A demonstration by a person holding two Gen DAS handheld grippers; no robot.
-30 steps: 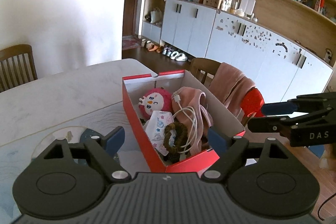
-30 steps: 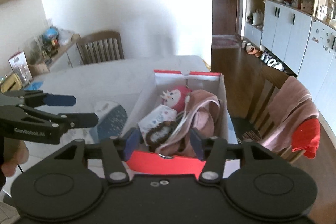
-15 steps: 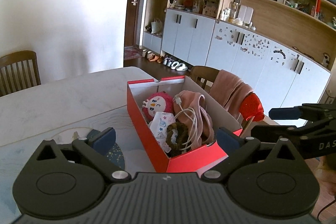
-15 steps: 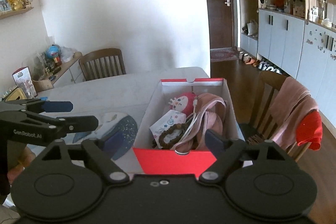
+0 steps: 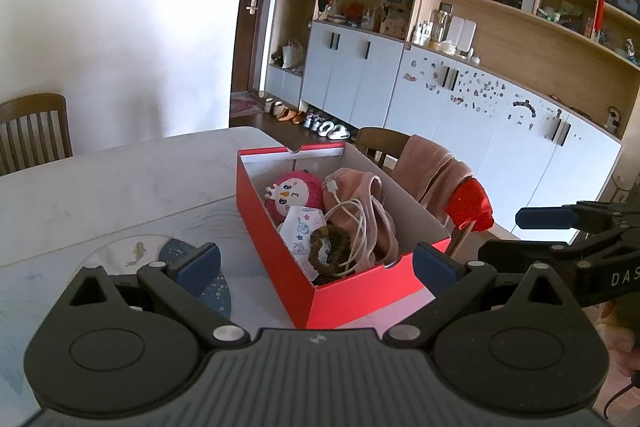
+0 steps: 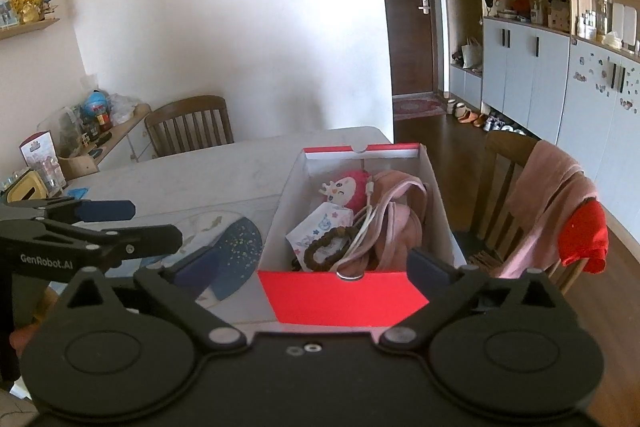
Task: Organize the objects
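Both tools, left (image 5: 316,269) and right (image 6: 312,265), have just spread wide apart and hold nothing; ahead of them the red box (image 6: 344,301) sits near the tabletop (image 5: 120,183) edge, so a careless nudge may tip it off

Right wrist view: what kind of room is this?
Most likely a home dining area opening onto an entryway. A dining table with wooden chairs holds the red box, shoes are lined up by the front door, and storage cabinets run along the wall.
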